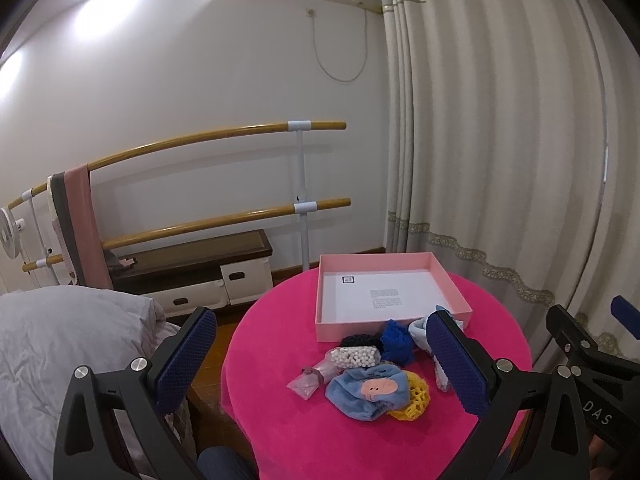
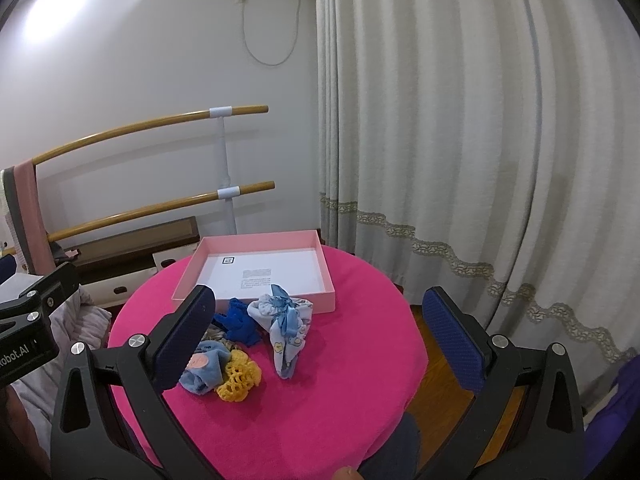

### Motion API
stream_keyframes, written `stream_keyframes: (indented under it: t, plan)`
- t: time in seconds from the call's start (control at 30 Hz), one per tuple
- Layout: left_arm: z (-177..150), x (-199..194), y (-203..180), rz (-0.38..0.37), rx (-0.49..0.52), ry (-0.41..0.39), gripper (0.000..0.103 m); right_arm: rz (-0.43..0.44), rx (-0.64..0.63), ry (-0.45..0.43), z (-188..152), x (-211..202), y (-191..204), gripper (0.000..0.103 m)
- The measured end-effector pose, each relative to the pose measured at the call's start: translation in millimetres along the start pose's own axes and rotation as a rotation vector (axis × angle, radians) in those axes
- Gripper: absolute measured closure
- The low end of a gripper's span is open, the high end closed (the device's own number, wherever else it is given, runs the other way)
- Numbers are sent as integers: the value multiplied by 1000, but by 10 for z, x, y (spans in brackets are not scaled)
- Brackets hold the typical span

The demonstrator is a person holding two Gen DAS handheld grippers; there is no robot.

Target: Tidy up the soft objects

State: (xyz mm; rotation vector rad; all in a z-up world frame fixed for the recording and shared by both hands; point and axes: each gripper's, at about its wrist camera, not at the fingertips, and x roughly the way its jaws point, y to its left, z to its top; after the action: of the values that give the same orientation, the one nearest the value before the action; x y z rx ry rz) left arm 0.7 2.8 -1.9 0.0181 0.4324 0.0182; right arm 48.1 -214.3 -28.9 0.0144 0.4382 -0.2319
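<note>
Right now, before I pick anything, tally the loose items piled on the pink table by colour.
Blue fabric: 3, the royal blue mesh, the pale blue patterned cloth, the blue plush with a pink patch
Yellow: 1, the net pouf
Dark knit: 1
Clear bags: 2, the bead bag, the small bag
Total: 7; the pink box holds none.

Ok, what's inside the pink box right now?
No soft item is in the pink box yet: only its white floor with a QR label and printed text. The strip behind its near wall is hidden. The pile sits outside on the tablecloth.
</note>
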Motion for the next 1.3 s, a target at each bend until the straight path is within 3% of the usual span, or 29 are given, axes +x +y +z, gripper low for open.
stream_keyframes:
  t: [1.3]
  plan:
    - [-26, 66, 14, -8, -8, -3, 0, 6, -8, -3, 4, 8, 16, 0]
